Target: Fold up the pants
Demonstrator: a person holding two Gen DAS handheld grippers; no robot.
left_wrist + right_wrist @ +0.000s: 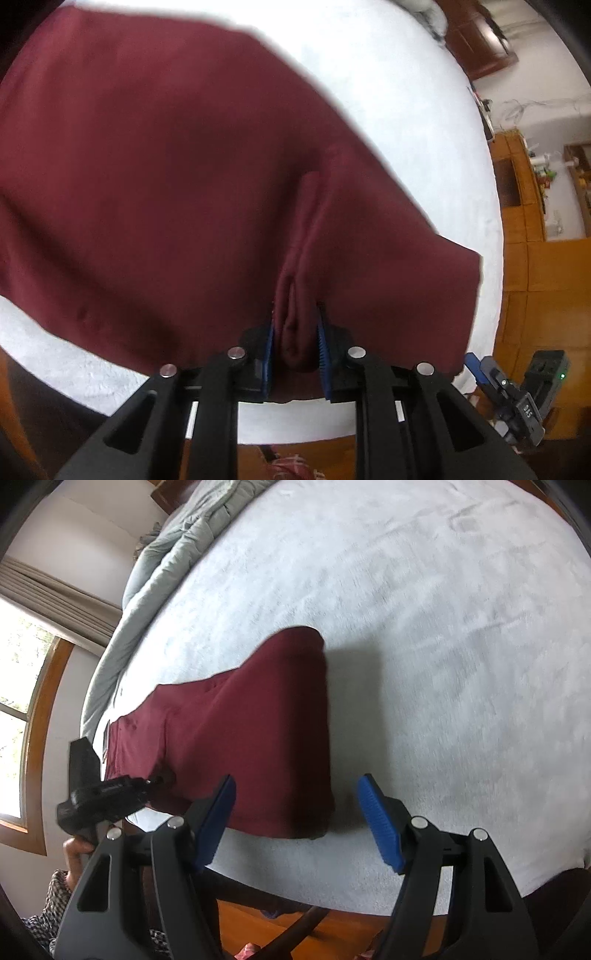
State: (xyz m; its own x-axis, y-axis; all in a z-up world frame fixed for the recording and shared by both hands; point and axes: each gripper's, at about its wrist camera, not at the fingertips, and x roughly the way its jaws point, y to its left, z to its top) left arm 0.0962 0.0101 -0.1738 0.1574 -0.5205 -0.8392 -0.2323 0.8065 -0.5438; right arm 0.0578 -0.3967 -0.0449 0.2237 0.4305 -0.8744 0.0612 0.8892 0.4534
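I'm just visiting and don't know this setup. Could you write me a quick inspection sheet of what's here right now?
Surface: bed with pale fleece cover.
Job's things: maroon pants lying on the bed.
Clutter: grey duvet bunched at the far edge.
Grippers: left gripper pinching a fold of the pants; right gripper open above the pants' near corner, holding nothing.
Cables: nothing seen.
Surroundings: window with curtain, wooden floor.
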